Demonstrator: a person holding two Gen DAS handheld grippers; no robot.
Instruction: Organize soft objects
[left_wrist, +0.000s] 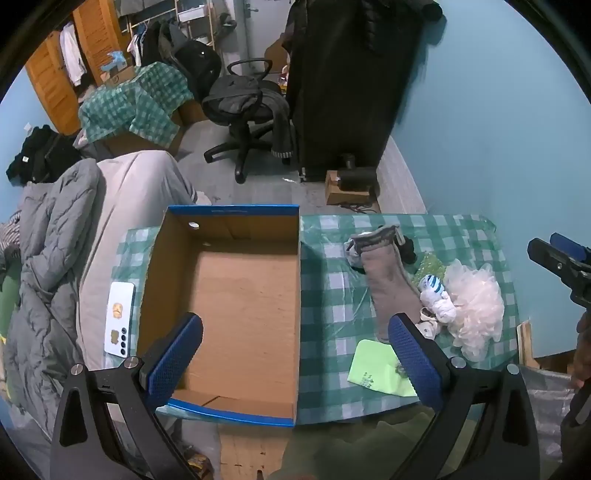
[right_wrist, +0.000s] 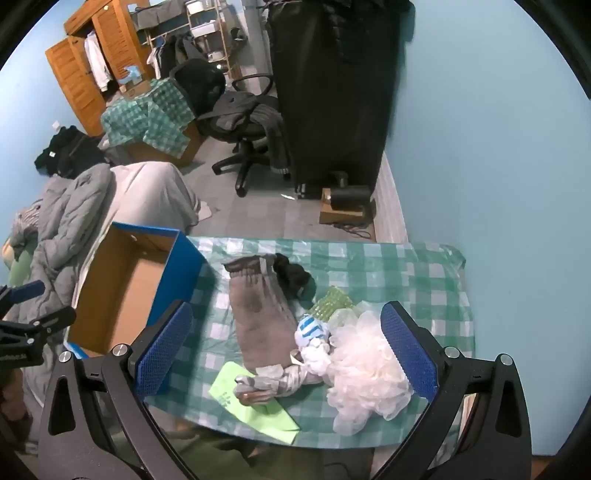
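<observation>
An open, empty cardboard box with blue rim (left_wrist: 236, 295) (right_wrist: 125, 288) stands on the left of a green checked table (left_wrist: 332, 302) (right_wrist: 406, 273). To its right lies a pile of soft things: a grey sock (left_wrist: 388, 280) (right_wrist: 262, 317), a blue-striped white sock (left_wrist: 436, 291) (right_wrist: 312, 332), a white mesh bath pouf (left_wrist: 476, 306) (right_wrist: 365, 373), a black item (right_wrist: 293, 277), a green bubbly piece (right_wrist: 330, 301) and a light green cloth (left_wrist: 380, 367) (right_wrist: 255, 402). My left gripper (left_wrist: 295, 358) is open above the box's near edge. My right gripper (right_wrist: 286, 350) is open above the pile, holding nothing.
A white phone (left_wrist: 119, 319) lies left of the box. A bed with a grey quilt (left_wrist: 48, 258) is at the left. An office chair (left_wrist: 243, 110), a tall black object (left_wrist: 347, 85) and a wooden wardrobe (left_wrist: 55, 77) stand behind. The blue wall is at the right.
</observation>
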